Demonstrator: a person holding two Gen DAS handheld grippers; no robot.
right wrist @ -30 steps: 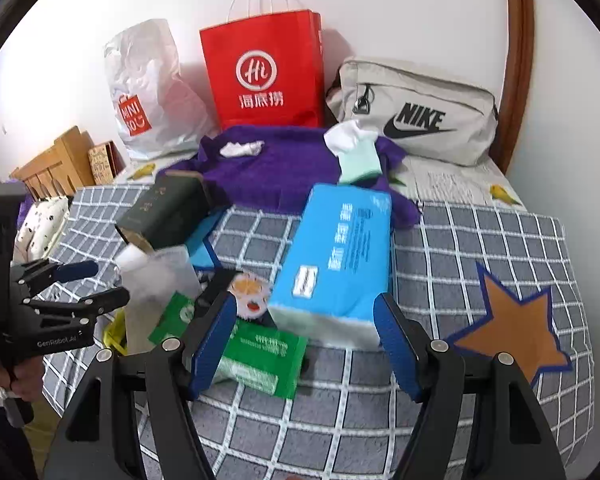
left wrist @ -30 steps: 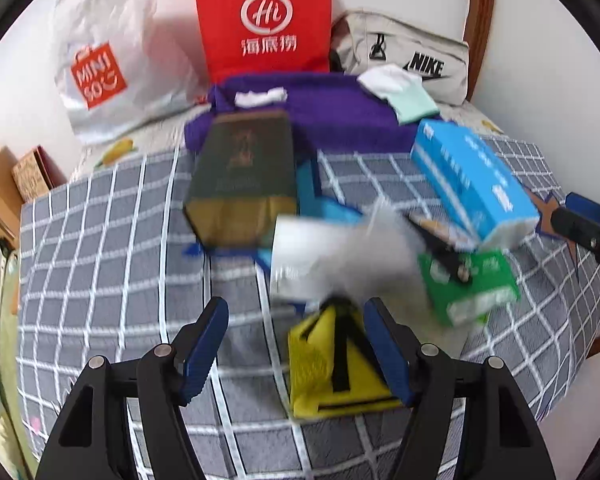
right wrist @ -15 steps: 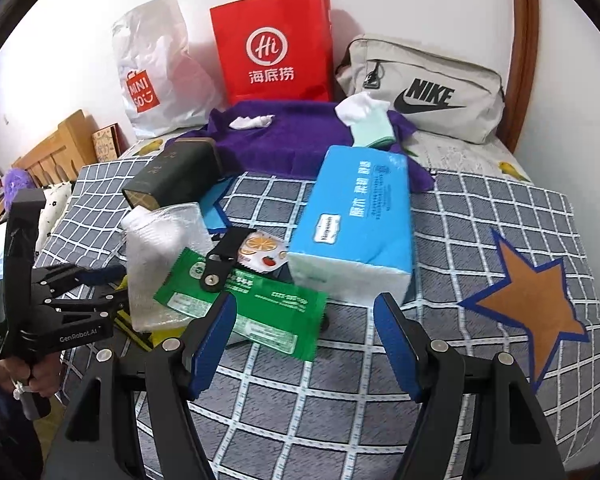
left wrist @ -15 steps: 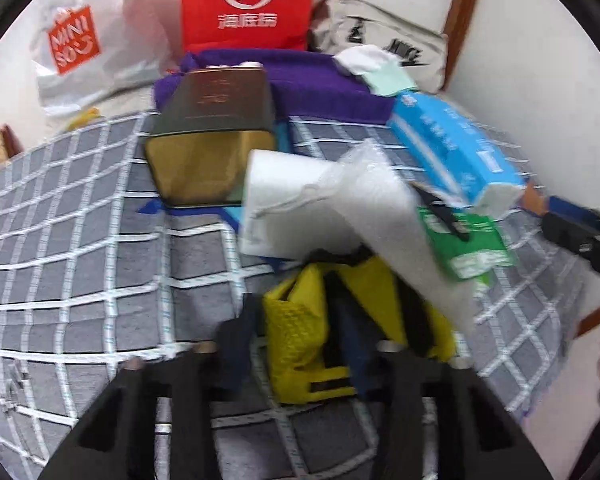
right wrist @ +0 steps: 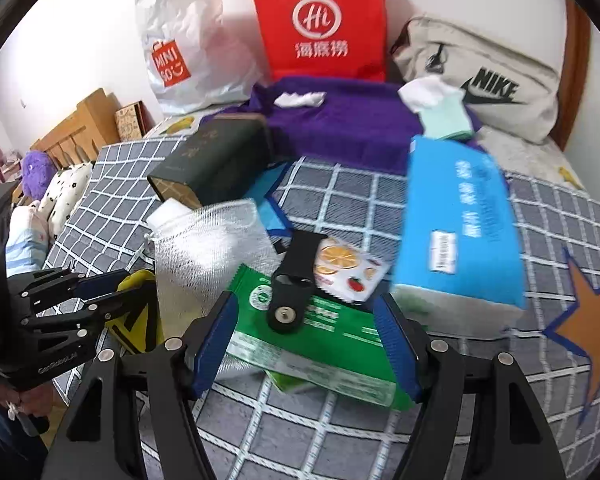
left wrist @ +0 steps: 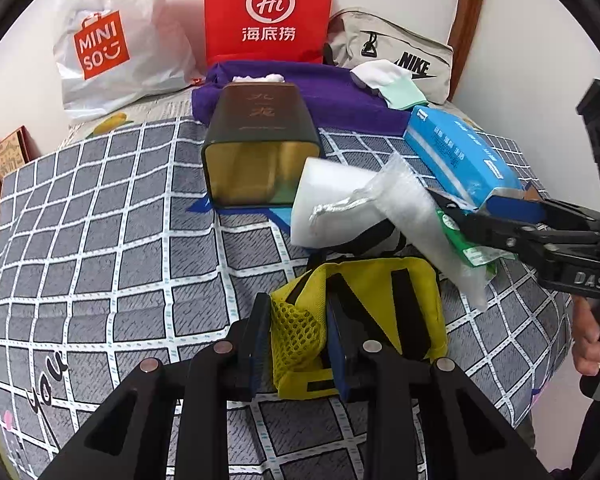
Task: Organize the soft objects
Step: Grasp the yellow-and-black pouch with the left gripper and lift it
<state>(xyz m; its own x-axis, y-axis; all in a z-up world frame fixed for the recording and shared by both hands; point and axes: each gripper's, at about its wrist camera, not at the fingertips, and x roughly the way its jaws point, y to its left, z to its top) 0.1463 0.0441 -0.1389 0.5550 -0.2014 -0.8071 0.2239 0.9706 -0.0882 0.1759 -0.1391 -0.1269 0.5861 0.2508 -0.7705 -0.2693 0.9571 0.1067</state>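
Observation:
A pile of soft items lies on the grey checked bed [left wrist: 100, 240]. My left gripper [left wrist: 296, 336] is shut on the mesh edge of a yellow pouch with black straps [left wrist: 380, 304]; the pouch also shows in the right wrist view [right wrist: 136, 320]. My right gripper [right wrist: 304, 340] is open, its fingers either side of a green wipes pack [right wrist: 320, 340] with a black strap [right wrist: 292, 280] on it. A clear bubble-wrap drawstring bag [right wrist: 208, 256] lies between pouch and pack. A blue tissue pack [right wrist: 460, 224] lies to the right.
A dark tin box [left wrist: 260, 140] lies on its side behind the pile. A purple towel [left wrist: 332, 96], white and mint cloths [left wrist: 392, 80], a red paper bag [left wrist: 268, 8], a white Miniso bag [left wrist: 108, 44] and a grey Nike bag [left wrist: 400, 56] are at the back wall.
My left gripper moved forward and closed on the yellow pouch's mesh edge. My right gripper advanced over the green wipes pack, still open.

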